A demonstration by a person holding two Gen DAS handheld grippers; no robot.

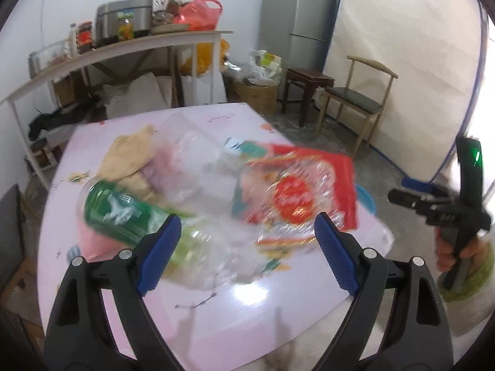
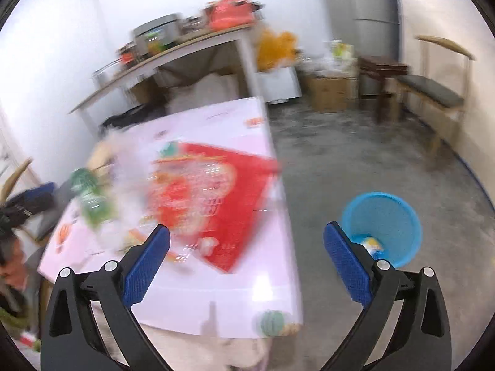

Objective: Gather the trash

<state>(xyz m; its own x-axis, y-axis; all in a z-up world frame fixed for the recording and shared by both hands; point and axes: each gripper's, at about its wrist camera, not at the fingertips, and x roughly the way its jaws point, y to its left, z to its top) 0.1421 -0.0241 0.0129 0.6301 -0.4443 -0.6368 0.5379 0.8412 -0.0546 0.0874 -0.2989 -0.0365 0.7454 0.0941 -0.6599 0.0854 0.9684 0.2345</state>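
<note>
Trash lies piled on a pink table (image 1: 216,309): a green-labelled clear bottle (image 1: 117,213), a red plastic package (image 1: 300,191), clear plastic wrap (image 1: 198,160) and a tan paper bag (image 1: 130,154). My left gripper (image 1: 247,244) hovers open just short of the pile, nothing between its blue pads. My right gripper (image 2: 246,256) is open and empty above the table's right edge; it also shows at the right edge of the left wrist view, my right gripper (image 1: 411,191) held by a hand. On the floor to the right stands a blue bin (image 2: 383,225) with a wrapper inside. The red package (image 2: 216,204) is blurred here.
A long shelf table (image 1: 123,46) with a cooker, jars and a red bag stands behind. A fridge (image 1: 300,15), a dark stool (image 1: 306,83), a wooden chair (image 1: 355,102) and cardboard boxes (image 2: 334,92) line the far side. Grey floor (image 2: 355,154) lies between table and chair.
</note>
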